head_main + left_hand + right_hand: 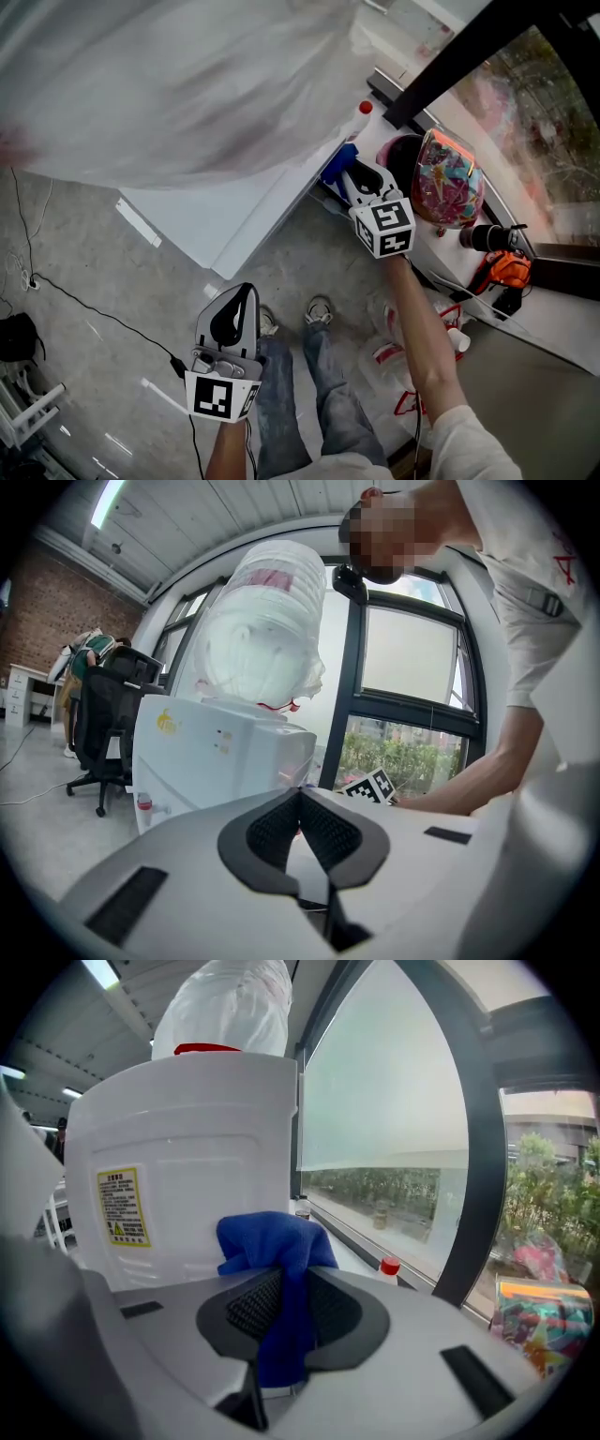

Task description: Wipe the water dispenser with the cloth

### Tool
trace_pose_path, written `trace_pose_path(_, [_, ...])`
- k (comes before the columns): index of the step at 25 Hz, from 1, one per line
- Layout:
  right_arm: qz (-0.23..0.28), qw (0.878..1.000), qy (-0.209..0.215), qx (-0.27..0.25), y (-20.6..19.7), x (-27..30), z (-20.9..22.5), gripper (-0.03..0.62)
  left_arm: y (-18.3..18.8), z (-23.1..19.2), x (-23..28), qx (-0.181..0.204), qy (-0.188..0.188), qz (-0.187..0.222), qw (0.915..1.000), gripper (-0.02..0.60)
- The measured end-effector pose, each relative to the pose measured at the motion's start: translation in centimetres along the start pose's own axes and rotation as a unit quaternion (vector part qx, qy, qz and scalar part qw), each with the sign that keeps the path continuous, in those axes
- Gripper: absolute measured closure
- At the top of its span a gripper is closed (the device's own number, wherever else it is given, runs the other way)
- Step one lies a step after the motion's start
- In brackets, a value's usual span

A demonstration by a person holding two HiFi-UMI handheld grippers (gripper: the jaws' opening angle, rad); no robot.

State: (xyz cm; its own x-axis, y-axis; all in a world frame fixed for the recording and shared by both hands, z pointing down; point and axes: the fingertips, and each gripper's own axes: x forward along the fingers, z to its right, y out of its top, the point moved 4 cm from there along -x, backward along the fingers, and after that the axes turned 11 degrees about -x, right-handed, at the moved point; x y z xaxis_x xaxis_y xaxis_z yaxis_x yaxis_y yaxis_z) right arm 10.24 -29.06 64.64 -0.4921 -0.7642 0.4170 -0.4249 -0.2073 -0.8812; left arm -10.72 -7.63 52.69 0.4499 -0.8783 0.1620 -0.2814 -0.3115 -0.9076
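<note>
- While the jaws of the right gripper (pixel 281 1279) are clenched on the blue cloth (pixel 270 1241), a folded bunch of it stands out past the tips and a tail hangs down between them.
- This bunch is close in front of a white wall of the water dispenser (pixel 187 1147), a little below and beside the yellow label (pixel 119 1206). Whether it already touches the wall, I cannot tell.
- The jaws of the left gripper (pixel 300 797) are closed together with nothing between them. It hangs low, well apart from the dispenser, and looks at another side of it.
- On top of the dispenser sits the large bottle (pixel 267 630), wrapped in a thin plastic cover.
- The step in hand seems to be to bring the cloth onto the wall and begin to wipe.
- To do it well, I think the bunch should be pressed flat, so that the soft cloth meets the plastic and not the hard tips of the jaws.
- A firm grip is needed, because rubbing may pull the cloth out.
- Long strokes that overlap would probably leave no strip unwiped.
- Space looks narrow here: the window sill (pixel 356 1252) and a red-capped bottle (pixel 389 1267) are near, so the strokes should run along the wall.
- Since the bottle makes the dispenser top-heavy, the push should be gentle.
</note>
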Motion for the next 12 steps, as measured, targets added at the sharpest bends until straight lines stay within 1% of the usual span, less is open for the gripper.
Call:
trace_pose_path(3, [-0.001, 1.0, 0.0, 0.007, -0.2, -0.2, -0.1, 0.508, 0.2, 0.3, 0.2, 0.001, -0.003, 0.001, 1.0, 0.571])
trace_pose_path(6, [0.006, 1.0, 0.006, 0.01, -0.3, -1.3, -1.4, 0.508, 0.4, 0.4, 0.2, 0.003, -0.002, 0.003, 1.0, 0.571])
trace_pose_path(9, [0.019, 1.0, 0.022, 0.012, -0.3, -3.4, -4.3, 0.508, 0.5, 0.3, 0.2, 0.002, 0.0, 0.006, 1.0, 0.571])
trace_pose_path(12, [0.037, 0.998, 0.055, 0.003, 0.7, -6.7, -9.0, 0.508, 0.6, 0.4, 0.0, 0.0, 0.0, 0.006, 1.0, 0.571])
